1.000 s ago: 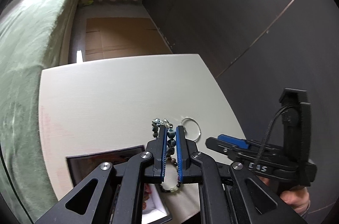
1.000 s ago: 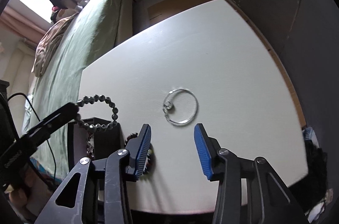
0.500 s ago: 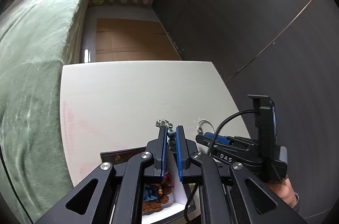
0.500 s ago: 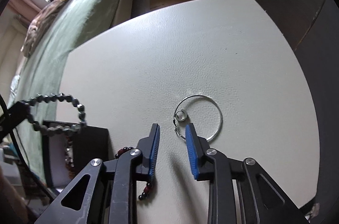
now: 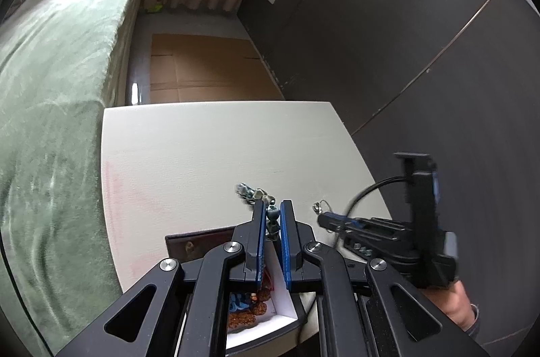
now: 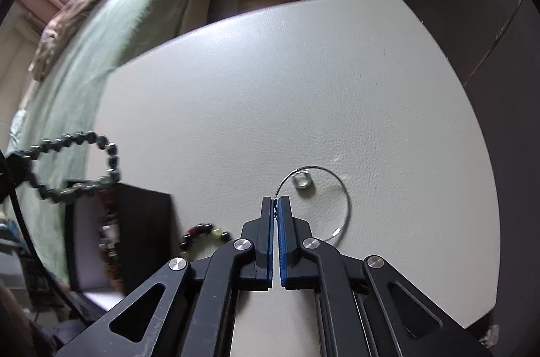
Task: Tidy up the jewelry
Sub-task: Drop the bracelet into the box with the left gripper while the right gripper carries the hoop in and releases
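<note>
Two tools, both closed on jewelry. Going left to right: the left tool (image 5: 272, 215) has its jaws nearly together, pinching a dark beaded bracelet (image 6: 72, 166) w/ the loop dangling free above the open jewelry box (image 5: 287, 311) at the near-left edge of the worktop (image 6: 303, 93). Risk there: only a bead or two sit between the pads, so a jolt or a tilt could let the strand slide out and miss the box, or snag the box wall on the way in.

Just right of the box, a second bracelet (image 6: 204, 233) w/ dark red and pale beads lies on the worktop, close to the near edge; a swinging loop or passing tool could knock it off.

Further right, the right tool (image 6: 275, 205) has its jaws all but shut on the rim of a thin wire hoop (image 6: 342, 198) carrying a small silver ring (image 6: 302, 181). Wire is thin and springy: it may twist, bend, or pop out when lifted, and whether the little ring would stay on is hard to judge.
</note>
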`<state>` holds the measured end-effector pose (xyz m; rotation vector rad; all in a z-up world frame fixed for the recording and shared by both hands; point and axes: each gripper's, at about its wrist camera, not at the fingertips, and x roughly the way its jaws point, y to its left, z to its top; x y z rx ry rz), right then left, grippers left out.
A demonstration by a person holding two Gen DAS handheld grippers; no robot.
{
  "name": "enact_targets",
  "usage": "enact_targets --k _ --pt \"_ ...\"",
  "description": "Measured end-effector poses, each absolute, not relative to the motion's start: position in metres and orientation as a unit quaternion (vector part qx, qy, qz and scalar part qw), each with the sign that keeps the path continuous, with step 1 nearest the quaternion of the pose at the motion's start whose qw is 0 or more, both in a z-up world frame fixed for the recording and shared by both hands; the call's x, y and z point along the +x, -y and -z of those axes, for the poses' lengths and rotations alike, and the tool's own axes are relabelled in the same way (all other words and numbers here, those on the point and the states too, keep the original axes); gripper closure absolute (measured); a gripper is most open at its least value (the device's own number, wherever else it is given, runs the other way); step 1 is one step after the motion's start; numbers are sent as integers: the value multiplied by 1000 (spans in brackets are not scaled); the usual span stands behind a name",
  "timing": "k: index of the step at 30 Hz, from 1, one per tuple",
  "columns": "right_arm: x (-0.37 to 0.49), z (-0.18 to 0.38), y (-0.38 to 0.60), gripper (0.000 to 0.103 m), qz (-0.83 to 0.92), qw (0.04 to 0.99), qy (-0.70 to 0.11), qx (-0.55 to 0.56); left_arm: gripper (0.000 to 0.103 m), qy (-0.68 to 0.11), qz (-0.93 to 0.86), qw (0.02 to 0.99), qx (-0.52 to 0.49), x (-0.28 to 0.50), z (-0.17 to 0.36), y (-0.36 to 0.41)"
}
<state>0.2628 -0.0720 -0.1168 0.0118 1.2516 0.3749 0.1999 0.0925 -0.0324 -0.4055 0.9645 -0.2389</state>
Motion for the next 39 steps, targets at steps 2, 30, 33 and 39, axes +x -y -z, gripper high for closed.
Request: enact_targets --k 2,30,33,39 --pt "257 105 76 101 -183 800 -571 20 95 -459 114 860 -191 197 31 -93" --pt "261 134 44 71 -142 789 -597 -29 95 -492 124 842 -185 175 42 -107" --pt "261 135 42 97 -137 791 -595 -43 95 -499 119 834 -204 179 48 -115" --pt "253 115 51 99 -152 800 -580 -20 93 -506 108 826 -226 181 52 -126"
